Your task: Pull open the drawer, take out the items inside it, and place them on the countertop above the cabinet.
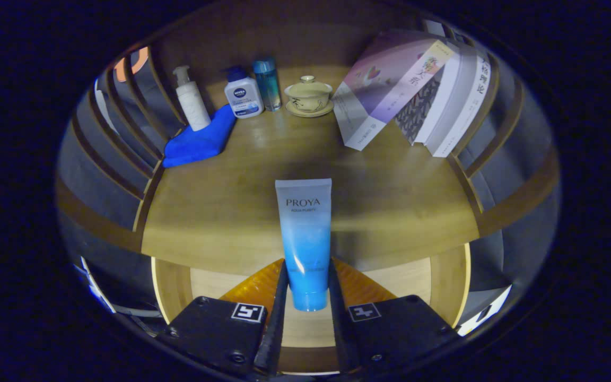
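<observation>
My gripper (306,286) is shut on a blue and white cosmetic tube (304,233), both fingers pressing its lower, cap end. The tube stands upright between the fingers and rises over the front edge of the wooden countertop (220,201). Below the fingers lies the open drawer (401,278), its pale wooden bottom showing with an orange item (361,286) partly hidden behind the fingers.
At the back of the countertop stand a white pump bottle (191,103), a white and blue bottle (243,95), a teal bottle (267,82) and a lidded ceramic cup on a saucer (308,95). A folded blue cloth (199,140) lies back left. Leaning books (417,90) occupy the back right.
</observation>
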`<state>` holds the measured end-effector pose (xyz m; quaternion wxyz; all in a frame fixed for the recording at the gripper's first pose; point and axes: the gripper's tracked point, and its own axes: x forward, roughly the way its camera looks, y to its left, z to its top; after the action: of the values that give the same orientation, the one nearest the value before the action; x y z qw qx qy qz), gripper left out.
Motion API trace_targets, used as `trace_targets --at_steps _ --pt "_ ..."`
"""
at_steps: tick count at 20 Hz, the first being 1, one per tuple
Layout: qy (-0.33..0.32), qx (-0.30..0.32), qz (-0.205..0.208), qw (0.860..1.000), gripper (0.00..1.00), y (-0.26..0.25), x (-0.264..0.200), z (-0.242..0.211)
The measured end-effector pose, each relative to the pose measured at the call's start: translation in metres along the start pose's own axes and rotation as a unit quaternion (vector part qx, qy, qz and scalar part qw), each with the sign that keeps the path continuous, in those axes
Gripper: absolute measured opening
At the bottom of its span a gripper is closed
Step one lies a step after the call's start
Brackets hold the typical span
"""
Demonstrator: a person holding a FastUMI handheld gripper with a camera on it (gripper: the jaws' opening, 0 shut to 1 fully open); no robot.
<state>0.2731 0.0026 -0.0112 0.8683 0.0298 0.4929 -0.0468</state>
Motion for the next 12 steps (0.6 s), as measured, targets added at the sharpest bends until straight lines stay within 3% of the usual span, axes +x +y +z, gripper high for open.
trace_targets --at_steps 7,12 --pt "-0.042 0.006 -0.019 0.999 0.44 -0.002 0.028 0.028" --pt "-0.071 -0.004 -0.026 0.997 0.49 -0.002 0.027 0.031"
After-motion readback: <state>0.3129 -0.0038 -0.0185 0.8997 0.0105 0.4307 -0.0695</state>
